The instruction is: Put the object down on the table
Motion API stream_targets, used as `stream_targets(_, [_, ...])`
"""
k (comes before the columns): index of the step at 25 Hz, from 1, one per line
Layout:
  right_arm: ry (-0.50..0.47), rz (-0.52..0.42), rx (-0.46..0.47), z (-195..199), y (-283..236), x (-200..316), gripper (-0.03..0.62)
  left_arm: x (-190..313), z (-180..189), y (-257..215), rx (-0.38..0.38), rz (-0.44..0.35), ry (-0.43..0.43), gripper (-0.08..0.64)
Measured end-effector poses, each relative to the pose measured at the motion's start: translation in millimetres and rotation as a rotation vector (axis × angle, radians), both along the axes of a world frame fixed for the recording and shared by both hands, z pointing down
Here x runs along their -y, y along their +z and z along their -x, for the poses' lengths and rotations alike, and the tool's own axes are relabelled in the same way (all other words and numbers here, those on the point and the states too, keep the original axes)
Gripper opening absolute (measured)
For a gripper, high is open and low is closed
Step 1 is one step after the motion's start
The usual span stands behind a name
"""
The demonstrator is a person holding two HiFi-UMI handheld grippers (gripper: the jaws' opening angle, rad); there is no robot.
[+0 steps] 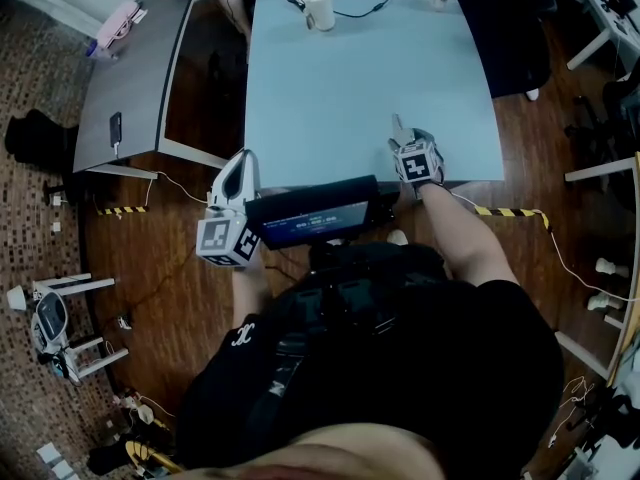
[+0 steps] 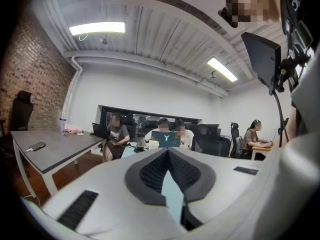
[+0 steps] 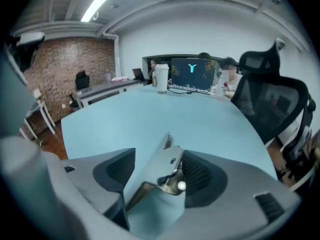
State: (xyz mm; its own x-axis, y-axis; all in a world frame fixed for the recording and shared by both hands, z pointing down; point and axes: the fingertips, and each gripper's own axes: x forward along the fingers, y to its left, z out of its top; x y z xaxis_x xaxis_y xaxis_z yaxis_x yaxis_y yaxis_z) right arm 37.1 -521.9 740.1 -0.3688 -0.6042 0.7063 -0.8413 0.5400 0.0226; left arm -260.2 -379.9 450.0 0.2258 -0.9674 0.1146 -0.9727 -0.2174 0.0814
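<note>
A bent piece of shiny metal plate (image 3: pixel 167 166) stands between the jaws of my right gripper (image 3: pixel 160 155), low over the near edge of the light blue table (image 3: pixel 175 114). It leans against the right pad (image 3: pixel 200 171); the left pad (image 3: pixel 117 169) stands well apart from it, so the jaws are open. In the head view the right gripper (image 1: pixel 404 136) rests at the table's (image 1: pixel 340 78) near right edge. My left gripper (image 1: pixel 243 163) hangs off the table's near left corner, pointing about level, its pads (image 2: pixel 155 171) meeting at the tips with nothing between them.
A white cup (image 1: pixel 318 6) and a laptop (image 3: pixel 192 74) stand at the table's far end. A grey desk (image 1: pixel 130 88) with a phone (image 1: pixel 116 128) lies to the left. A black office chair (image 3: pixel 272 109) is at the right. Several people sit at the far end.
</note>
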Motion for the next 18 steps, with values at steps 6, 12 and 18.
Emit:
stream_targets(6, [-0.081, -0.015, -0.203, -12.8, 10.2, -4.9, 0.318, 2.3, -3.6, 0.7, 0.006, 0.000, 0.018, -0.008])
stream_targets(12, [0.053, -0.137, -0.089, -28.1, -31.7, 11.0, 0.318, 4.0, -4.0, -0.4, 0.003, -0.003, 0.027, -0.008])
stream_targets(18, [0.123, -0.452, 0.136, -42.0, -150.0, 14.3, 0.205, 7.3, -15.9, -7.3, 0.007, -0.019, 0.029, -0.008])
